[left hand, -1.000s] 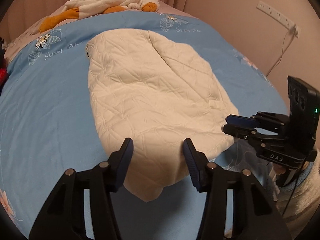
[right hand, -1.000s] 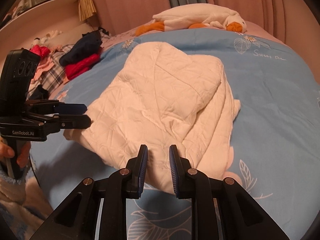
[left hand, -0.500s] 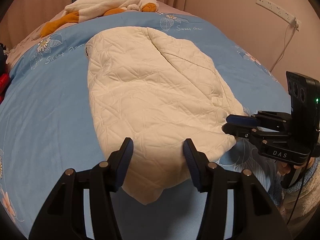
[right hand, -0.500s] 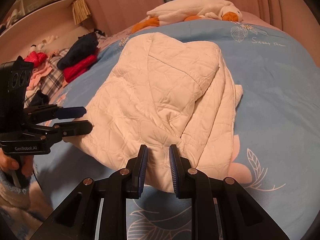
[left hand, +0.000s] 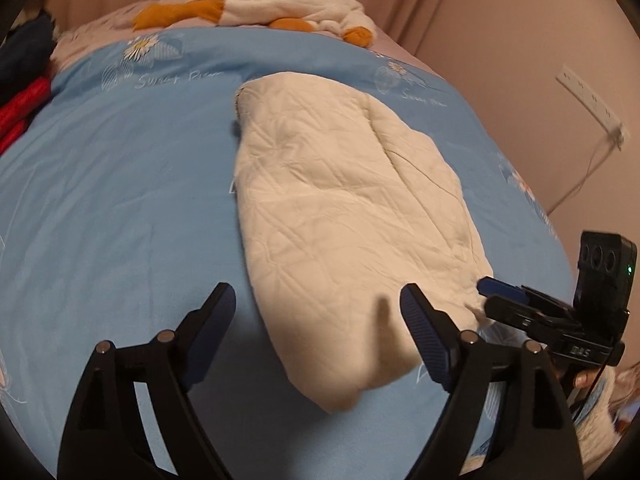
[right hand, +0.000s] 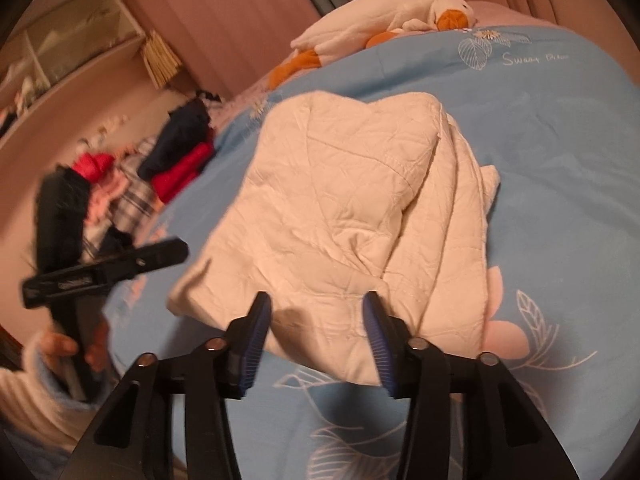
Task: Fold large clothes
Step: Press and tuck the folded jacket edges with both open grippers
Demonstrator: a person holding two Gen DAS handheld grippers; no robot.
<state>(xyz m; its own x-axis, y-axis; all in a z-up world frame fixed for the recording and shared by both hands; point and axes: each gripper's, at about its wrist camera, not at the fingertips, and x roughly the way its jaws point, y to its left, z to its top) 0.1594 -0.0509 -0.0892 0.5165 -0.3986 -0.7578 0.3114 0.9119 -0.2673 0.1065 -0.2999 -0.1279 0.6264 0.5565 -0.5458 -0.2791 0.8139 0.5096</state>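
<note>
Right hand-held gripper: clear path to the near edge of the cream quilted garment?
Probably yes. The right hand-held gripper, jaws just opened with nothing between them, points at the cream quilted garment on the blue bedspread; nothing blocks its near edge.

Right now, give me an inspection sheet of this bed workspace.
Surface: blue duvet with flower print, lying smooth.
Job's things: cream quilted garment folded into a long bundle, lying on the duvet.
Clutter: plush duck at the head of the bed; pile of clothes, red and dark, at the bed's far side.
Grippers: left gripper and right gripper, jaws have just been opening; the garment's near end lies under each, pressed by neither.
Cables: thin cord hanging from the power strip on the wall.
Surroundings: curtains, a shelf, pinkish wall.
</note>
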